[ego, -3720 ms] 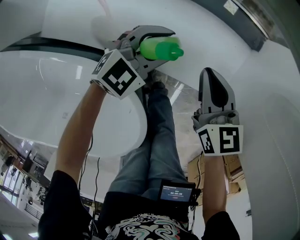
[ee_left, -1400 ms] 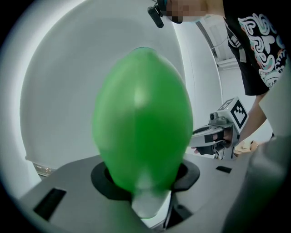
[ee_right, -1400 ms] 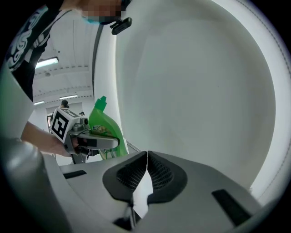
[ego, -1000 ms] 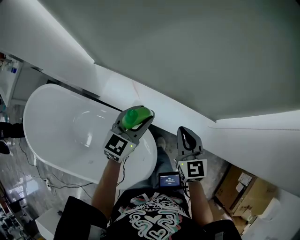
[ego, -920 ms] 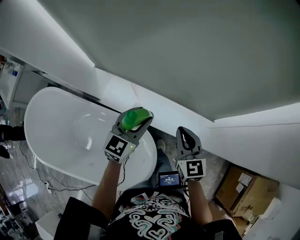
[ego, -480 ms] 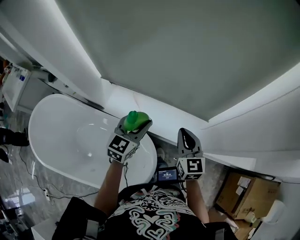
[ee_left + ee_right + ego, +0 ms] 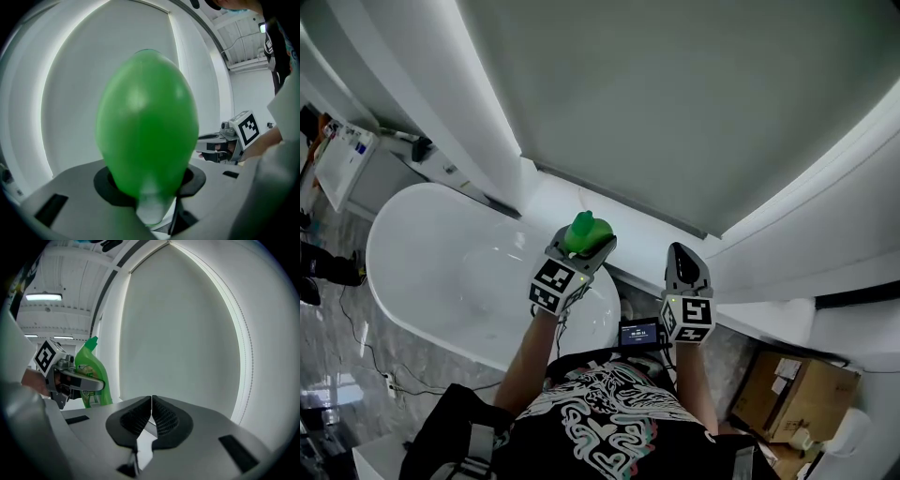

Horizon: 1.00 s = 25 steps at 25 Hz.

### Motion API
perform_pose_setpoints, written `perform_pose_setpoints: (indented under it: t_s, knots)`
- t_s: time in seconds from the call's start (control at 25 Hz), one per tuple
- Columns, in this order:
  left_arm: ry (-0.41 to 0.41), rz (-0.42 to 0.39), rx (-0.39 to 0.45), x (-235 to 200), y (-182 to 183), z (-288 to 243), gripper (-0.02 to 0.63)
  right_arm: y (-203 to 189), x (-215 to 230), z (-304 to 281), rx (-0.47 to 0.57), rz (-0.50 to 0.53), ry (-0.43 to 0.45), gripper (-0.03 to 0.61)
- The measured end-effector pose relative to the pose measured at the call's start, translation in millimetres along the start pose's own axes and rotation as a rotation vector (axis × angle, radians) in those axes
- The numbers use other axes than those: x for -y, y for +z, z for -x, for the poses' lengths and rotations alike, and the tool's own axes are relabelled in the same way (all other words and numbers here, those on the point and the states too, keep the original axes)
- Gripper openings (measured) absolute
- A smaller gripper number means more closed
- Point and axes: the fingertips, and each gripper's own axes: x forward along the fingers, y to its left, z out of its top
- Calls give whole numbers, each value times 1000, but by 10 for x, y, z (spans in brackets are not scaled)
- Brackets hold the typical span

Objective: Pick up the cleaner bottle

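The green cleaner bottle (image 7: 585, 233) stands upright in the air, with my left gripper (image 7: 583, 249) shut on its body. In the left gripper view the bottle (image 7: 146, 126) fills the middle, pressed between the grey jaws. The right gripper view shows the same bottle (image 7: 92, 376) at the left, its bent neck pointing up, clamped in the left gripper (image 7: 82, 380). My right gripper (image 7: 685, 266) hangs beside it on the right, shut, its ribbed pads (image 7: 164, 419) meeting with nothing between them.
A white freestanding bathtub (image 7: 441, 272) lies below and to the left of my hands. A white ledge and grey wall (image 7: 675, 112) rise ahead. Cardboard boxes (image 7: 787, 394) sit on the floor at the lower right. Cables (image 7: 366, 337) trail on the marble floor at left.
Both grippers have risen together, the left one carrying the bottle up from over the tub rim. The head view has tilted, so more wall shows. Neither gripper's jaws have changed.
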Motion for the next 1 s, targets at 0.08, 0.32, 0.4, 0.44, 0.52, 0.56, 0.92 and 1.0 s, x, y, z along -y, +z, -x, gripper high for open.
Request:
perform_pose_setpoints:
  t_s: [0.08, 0.32, 0.4, 0.44, 0.52, 0.56, 0.92, 1.0]
  knots:
    - [3, 6, -3, 28, 8, 48, 196, 34, -26, 34, 3, 3, -6, 28]
    - [14, 25, 25, -6, 90, 83, 196, 220, -49, 33, 29, 36, -12, 28]
    - [16, 27, 31, -10, 80, 107, 196, 251, -72, 54, 39, 46, -10, 28]
    - [15, 31, 34, 4, 64, 121, 196, 247, -75, 81, 45, 45, -10, 28]
    - [10, 42, 40, 35, 42, 142, 196, 227, -70, 122, 53, 45, -14, 28]
    - [8, 42, 42, 45, 40, 152, 196, 217, -70, 131, 52, 46, -17, 28]
    - [-1, 15, 32, 89, 55, 195, 196, 195, -55, 225, 50, 29, -43, 28]
    - [-3, 13, 30, 108, 57, 196, 196, 192, -49, 246, 49, 31, -47, 28]
